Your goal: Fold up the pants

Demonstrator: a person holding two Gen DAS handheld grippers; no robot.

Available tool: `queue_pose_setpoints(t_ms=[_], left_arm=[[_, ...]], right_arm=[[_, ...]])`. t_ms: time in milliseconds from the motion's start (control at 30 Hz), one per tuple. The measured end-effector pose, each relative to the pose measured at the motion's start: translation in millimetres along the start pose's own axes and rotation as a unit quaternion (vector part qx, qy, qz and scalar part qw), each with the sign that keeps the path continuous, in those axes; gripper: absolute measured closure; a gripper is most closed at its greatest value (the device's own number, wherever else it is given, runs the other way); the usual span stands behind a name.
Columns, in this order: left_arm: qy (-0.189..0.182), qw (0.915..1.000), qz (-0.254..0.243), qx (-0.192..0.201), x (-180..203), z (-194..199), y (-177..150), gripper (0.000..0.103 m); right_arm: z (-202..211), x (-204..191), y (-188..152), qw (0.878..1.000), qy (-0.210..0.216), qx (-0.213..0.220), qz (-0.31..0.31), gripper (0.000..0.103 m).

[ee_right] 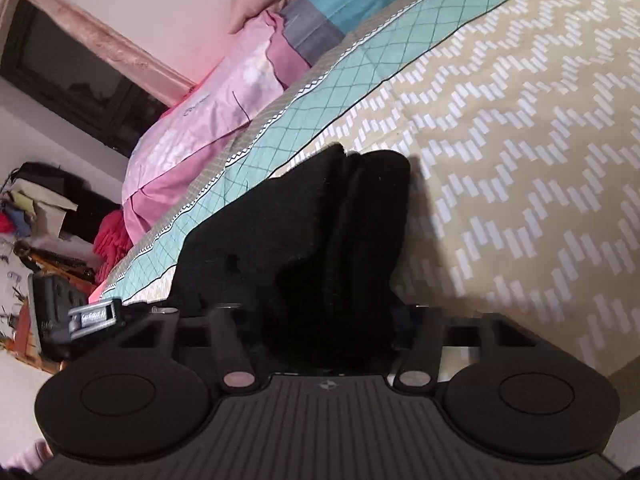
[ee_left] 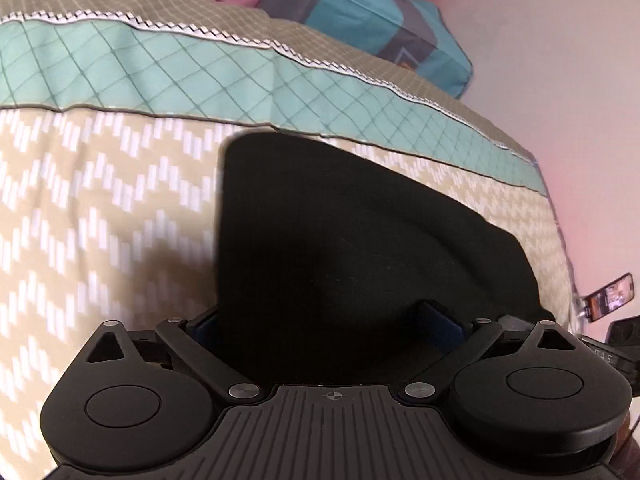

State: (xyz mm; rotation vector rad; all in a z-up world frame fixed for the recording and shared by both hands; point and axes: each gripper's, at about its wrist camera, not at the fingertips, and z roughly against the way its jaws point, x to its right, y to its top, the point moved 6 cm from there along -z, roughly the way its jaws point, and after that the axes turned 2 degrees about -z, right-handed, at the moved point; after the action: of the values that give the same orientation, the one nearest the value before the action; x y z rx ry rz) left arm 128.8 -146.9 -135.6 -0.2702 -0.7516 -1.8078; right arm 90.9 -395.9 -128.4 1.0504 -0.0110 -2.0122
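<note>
Risking fold slumping: pants [ee_right: 320,232] bunching between both fingers, left gripper [ee_left: 320,320] seemingly open, right gripper [ee_right: 316,312] grip unclear.

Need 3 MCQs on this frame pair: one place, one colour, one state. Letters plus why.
1. Where do the pants lie?
A. on the bedspread
B. on the floor
C. on a chair

2. What colour are the pants?
A. pink
B. black
C. teal

3. State of the pants?
A. flat, legs spread
B. on a hanger
C. folded into stacked layers

Key:
1 A, zigzag cloth surrounds them.
2 B, dark in both views.
3 C, layered edges show in the right wrist view.
</note>
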Motion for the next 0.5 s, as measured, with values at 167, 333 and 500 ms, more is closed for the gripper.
queue_pose_setpoints(t_ms=[167,333,500], left_arm=[[-0.015,0.9991,-0.01,0.038,31.3,49.5,-7.4,0.0],[0.025,0.9958,-0.059,0.064,58.2,121.5,-60.4,0.0],[0.087,0.9952,-0.039,0.021,28.9,129.0,-138.3,0.0]], right_arm=[[31.4,-30.8,-3.5,0.998,0.062,-0.01,0.031,0.059],[71.3,-59.0,-37.5,0.991,0.121,-0.046,0.033,0.059],[63.3,-28.3,-81.4,0.997,0.046,-0.068,0.005,0.041]])
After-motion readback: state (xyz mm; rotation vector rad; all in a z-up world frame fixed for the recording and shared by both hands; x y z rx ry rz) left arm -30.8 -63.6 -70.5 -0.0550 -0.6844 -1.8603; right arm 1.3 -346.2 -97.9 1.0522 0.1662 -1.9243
